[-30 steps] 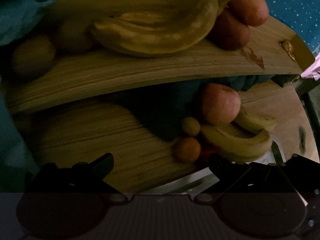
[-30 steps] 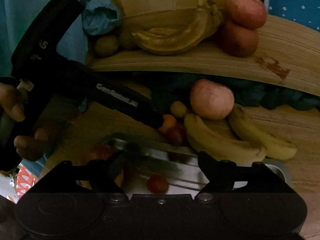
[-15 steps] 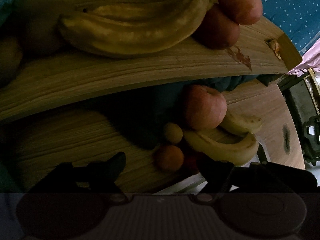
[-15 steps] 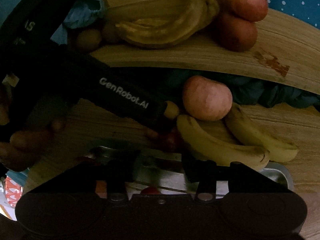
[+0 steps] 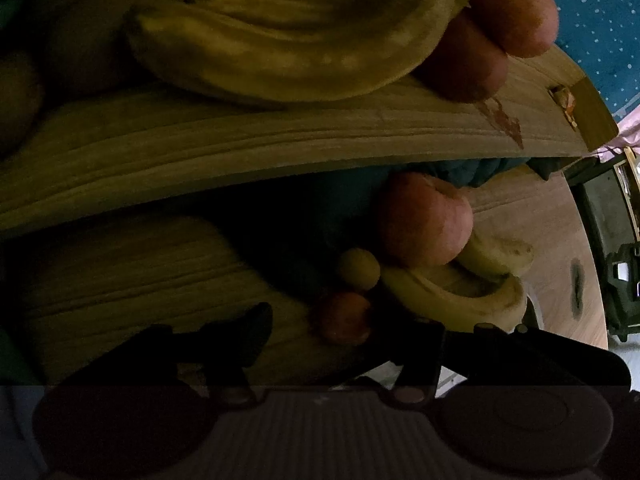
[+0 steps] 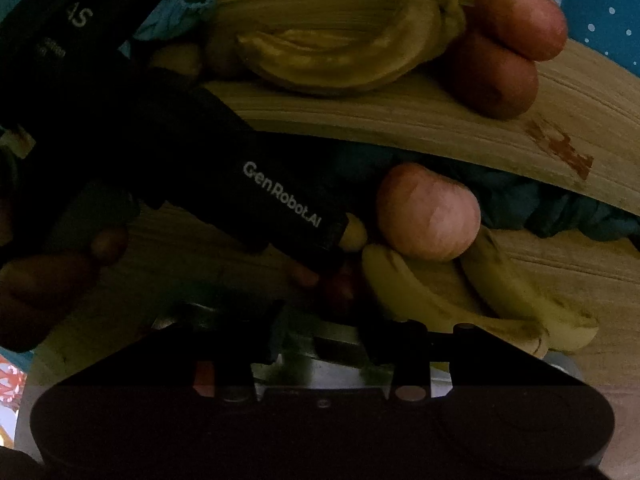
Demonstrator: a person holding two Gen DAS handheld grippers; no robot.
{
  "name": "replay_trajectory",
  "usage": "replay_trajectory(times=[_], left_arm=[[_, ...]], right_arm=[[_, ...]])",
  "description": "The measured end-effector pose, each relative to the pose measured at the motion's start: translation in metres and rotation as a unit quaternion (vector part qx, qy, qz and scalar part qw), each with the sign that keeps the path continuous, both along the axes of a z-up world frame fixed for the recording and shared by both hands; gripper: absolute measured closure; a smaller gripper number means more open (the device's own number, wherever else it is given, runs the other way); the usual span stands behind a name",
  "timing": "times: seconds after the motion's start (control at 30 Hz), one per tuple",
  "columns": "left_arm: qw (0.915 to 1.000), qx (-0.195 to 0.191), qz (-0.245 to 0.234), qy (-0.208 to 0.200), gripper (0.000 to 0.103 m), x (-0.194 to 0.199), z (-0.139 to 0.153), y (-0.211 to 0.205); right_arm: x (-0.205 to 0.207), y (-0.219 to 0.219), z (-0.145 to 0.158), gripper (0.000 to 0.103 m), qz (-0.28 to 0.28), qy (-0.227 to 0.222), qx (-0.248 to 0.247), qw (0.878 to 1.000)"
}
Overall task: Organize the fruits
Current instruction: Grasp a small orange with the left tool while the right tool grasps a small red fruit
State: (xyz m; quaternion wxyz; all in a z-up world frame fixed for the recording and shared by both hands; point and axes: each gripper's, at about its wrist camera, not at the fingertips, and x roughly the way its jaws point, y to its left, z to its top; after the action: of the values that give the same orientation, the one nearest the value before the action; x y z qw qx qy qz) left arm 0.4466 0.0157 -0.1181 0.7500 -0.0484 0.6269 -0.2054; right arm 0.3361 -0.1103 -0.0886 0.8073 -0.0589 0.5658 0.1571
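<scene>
My left gripper [image 5: 338,326] is open low over the wooden table [image 5: 132,280], its fingertips either side of a small orange fruit [image 5: 346,318] without touching it. Just beyond lie a small yellow fruit [image 5: 358,268], a pink apple [image 5: 424,218] and two bananas [image 5: 452,292]. In the right wrist view the left gripper [image 6: 324,256] reaches in from the left toward the apple [image 6: 428,212] and bananas [image 6: 424,292]. My right gripper [image 6: 324,336] hangs over a metal tray [image 6: 336,372], fingers narrowed but apart, nothing seen between them.
A wooden shelf [image 5: 280,140] above carries a banana bunch [image 5: 280,52] and two red apples [image 5: 516,8]. Dark teal cloth [image 6: 540,204] is bunched under the shelf. A person's hand [image 6: 52,276] holds the left gripper. The scene is dim.
The left gripper moved forward and right until the orange fruit sits between its fingertips. The right gripper's fingers drew closer together and it moved nearer the fruit pile.
</scene>
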Motion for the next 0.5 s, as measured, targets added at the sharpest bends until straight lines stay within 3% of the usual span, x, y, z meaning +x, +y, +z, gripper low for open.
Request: replay_trajectory(times=[0.5], left_arm=[[0.9996, -0.017, 0.021, 0.012, 0.042, 0.0, -0.001, 0.016]], right_arm=[[0.008, 0.005, -0.007, 0.063, 0.007, -0.001, 0.005, 1.0]])
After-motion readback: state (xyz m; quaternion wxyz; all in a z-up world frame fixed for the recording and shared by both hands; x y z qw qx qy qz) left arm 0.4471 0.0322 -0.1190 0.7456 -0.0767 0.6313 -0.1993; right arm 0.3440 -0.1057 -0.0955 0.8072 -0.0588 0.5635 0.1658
